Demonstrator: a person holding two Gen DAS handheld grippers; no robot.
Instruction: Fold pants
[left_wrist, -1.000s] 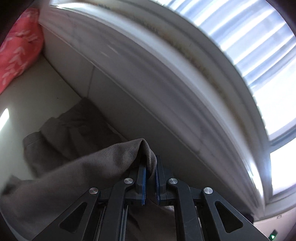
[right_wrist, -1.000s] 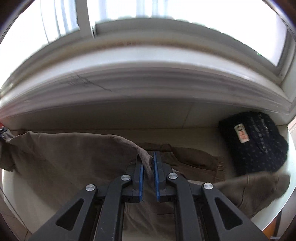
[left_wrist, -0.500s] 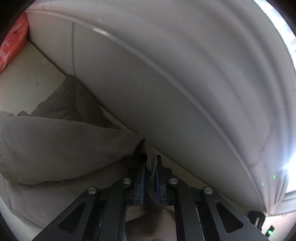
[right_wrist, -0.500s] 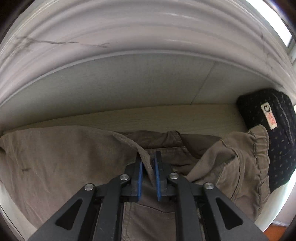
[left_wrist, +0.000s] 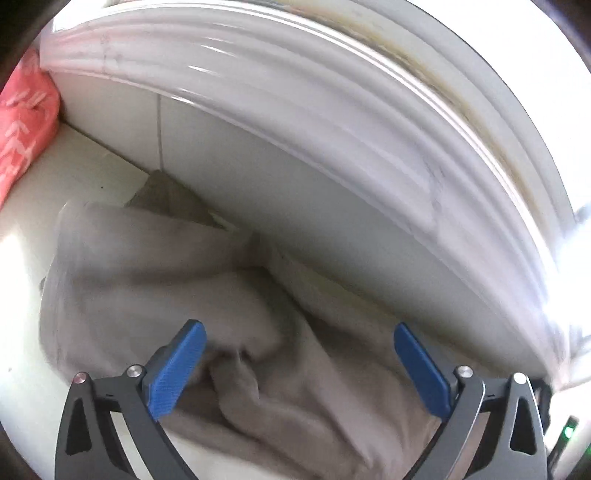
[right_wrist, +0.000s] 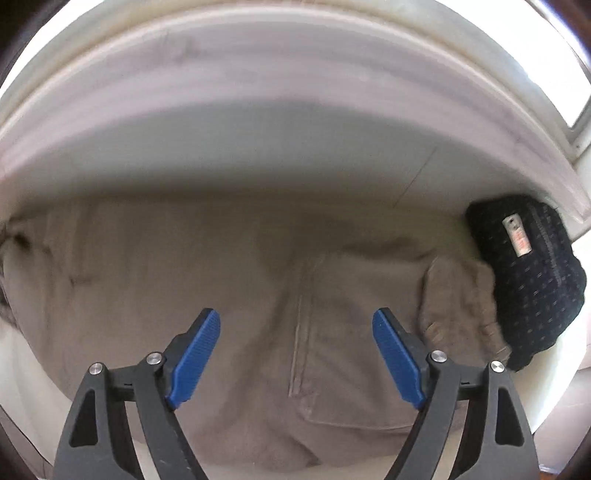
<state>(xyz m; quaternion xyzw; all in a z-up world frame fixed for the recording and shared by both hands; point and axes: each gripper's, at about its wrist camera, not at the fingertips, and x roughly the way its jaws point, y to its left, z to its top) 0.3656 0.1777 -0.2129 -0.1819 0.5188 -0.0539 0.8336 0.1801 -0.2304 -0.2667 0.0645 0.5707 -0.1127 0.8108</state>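
Step in hand: the person is letting go of the khaki pants after laying a fold over; this is read as the release at the end of one fold, not the end of the task.
Left tool: its jaws are opening wide, and nothing is pinched between the blue pads; bunched cloth is lying below and between them.
Right tool: its jaws are opening too, with no cloth caught between them; it is pointing down at the flat seat panel with a pocket flap.
Pants, place: they are lying on the white table, their far edge against the wall panel under the window sill.
Pants, shape: smooth in the right view, rumpled on the left, with a gathered cuff touching the dark patterned pouch at the far right.
Other thing: a pink patterned cloth is sitting far left, apart from the pants.
Next move, judged: the rumpled left part is calling for smoothing, then a fresh pinch on an edge to bring over the next fold, keeping the cuff clear of the pouch.
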